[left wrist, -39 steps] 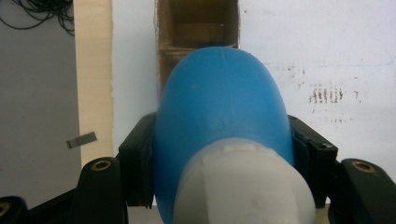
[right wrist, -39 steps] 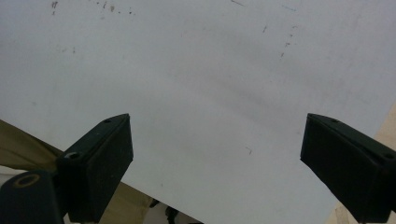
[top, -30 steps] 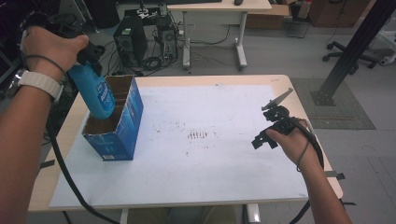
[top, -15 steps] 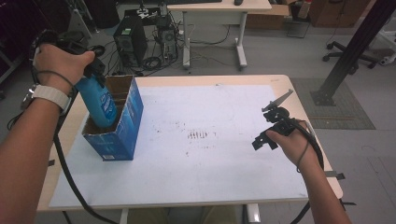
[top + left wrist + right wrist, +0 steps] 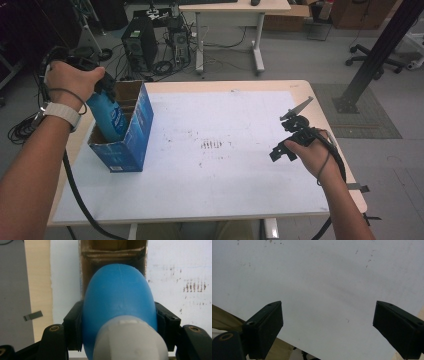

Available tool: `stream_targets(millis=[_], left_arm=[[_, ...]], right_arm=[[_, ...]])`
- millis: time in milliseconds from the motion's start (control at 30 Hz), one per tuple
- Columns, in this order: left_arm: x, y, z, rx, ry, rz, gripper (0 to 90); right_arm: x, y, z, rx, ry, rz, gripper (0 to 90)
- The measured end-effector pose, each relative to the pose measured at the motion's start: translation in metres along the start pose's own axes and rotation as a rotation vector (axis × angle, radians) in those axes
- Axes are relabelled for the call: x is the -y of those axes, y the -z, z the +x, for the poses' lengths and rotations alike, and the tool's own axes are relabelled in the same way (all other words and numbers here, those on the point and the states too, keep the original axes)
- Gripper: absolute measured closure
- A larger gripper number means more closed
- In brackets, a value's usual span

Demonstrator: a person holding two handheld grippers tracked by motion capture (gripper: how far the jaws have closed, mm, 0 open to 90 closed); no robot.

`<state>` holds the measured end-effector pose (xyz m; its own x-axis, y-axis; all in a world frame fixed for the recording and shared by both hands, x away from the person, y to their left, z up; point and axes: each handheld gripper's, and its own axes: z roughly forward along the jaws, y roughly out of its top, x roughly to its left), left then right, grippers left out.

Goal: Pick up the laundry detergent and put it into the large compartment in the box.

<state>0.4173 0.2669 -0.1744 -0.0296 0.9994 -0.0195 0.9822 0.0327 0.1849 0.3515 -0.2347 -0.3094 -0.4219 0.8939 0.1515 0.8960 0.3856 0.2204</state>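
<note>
1. Currently the left claw is clamping the blue bottle across its upper body, just below the white cap, jaws pressing on both sides.
2. It is holding the bottle's base inside the near compartment of the blue cardboard box at the counter's left side.
3. Smooth, rounded plastic is likely slippery and fairly stiff; gripping at the widest part of the body looks safest.
4. Meanwhile the right claw is hovering with jaws wide apart, empty, over the white sheet at the right.
</note>
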Motion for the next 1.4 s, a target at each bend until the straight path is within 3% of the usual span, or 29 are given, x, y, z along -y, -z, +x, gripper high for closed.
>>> stream_targets(millis=[1400], left_arm=[[0.007,-0.073,0.009,0.005,-0.013,0.013,37.6]], right_arm=[[0.001,-0.004,-0.001,0.005,-0.007,0.017,9.2]])
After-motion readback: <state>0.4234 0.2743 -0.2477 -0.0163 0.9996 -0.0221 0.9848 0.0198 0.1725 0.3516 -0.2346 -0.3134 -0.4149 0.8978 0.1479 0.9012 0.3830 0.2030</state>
